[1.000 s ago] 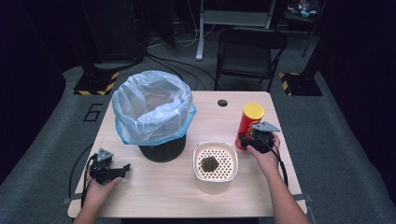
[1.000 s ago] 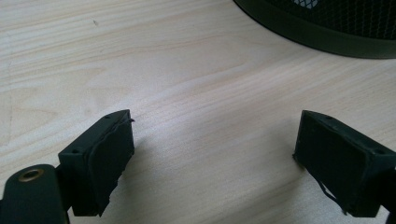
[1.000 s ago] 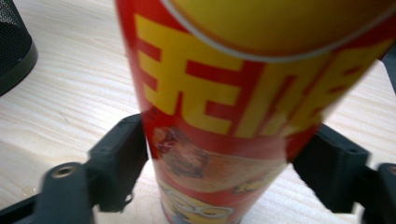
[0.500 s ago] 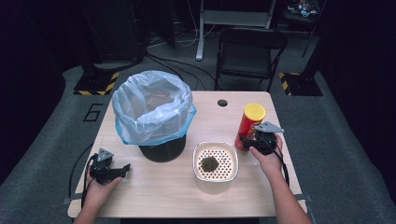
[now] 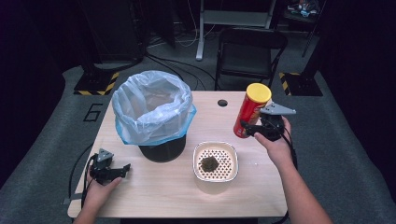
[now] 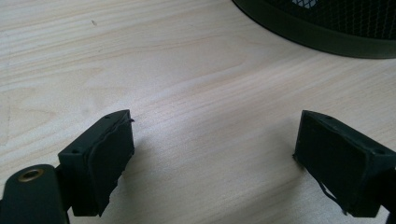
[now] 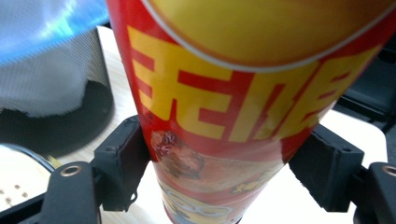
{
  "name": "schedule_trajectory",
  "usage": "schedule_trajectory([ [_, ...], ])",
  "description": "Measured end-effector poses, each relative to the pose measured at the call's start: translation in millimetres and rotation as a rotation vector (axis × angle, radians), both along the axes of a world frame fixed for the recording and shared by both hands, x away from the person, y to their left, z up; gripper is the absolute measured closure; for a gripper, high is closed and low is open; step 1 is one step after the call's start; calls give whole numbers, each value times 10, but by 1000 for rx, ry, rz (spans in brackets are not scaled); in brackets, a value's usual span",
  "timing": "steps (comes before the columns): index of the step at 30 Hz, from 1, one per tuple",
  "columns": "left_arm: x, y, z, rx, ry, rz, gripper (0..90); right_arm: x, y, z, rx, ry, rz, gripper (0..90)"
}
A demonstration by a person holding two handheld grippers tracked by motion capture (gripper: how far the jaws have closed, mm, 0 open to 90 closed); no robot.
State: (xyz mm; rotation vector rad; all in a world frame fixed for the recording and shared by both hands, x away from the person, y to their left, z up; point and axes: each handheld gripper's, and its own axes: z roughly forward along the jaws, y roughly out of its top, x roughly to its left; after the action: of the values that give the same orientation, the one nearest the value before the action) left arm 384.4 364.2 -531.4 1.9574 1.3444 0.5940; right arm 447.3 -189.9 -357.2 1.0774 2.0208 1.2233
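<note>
I've lifted the crisp can (image 5: 250, 110) off the bench (image 5: 159, 196); my right tongs (image 5: 252, 129) pinch its lower half, at three o'clock from the bin (image 5: 154, 114). Left tongs (image 5: 122, 169) rest spread.

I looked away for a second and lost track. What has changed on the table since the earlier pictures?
The right gripper, shut on the red can, has lifted it off the table and tipped it toward the lined bin. The left gripper stays open and resting near the bin, and the white strainer bowl has not moved.
</note>
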Motion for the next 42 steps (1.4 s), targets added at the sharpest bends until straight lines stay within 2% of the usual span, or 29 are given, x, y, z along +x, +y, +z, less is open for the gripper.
schedule_trajectory([
  [7, -3, -1, 2, 1, 5, 0, 115, 69, 90, 291, 4, 6, 28, 240],
  [12, -3, -2, 1, 0, 5, 1, 115, 64, 183, 522, 12, 9, 51, 240],
  [18, -4, -3, 2, -1, 7, 1, 115, 31, 356, 848, 20, 7, 114, 240],
  [20, -4, -2, 2, 0, 7, 0, 115, 20, 444, 943, 22, 11, 132, 240],
  [21, -4, -4, 0, -4, 7, 1, 115, 20, 484, 988, 6, -1, 144, 240],
  [27, -3, -3, 0, -3, 5, 0, 115, -4, 790, 1225, -19, -34, 200, 240],
  [37, -7, -9, 0, -8, 9, 0, 115, -17, 1214, 1512, 1, -46, 265, 240],
  [40, -7, -8, 1, -7, 9, 0, 115, -14, 1337, 1621, -4, -65, 276, 240],
  [42, -9, -13, -2, -14, 10, 4, 115, -13, 1421, 1682, 10, -70, 286, 240],
])
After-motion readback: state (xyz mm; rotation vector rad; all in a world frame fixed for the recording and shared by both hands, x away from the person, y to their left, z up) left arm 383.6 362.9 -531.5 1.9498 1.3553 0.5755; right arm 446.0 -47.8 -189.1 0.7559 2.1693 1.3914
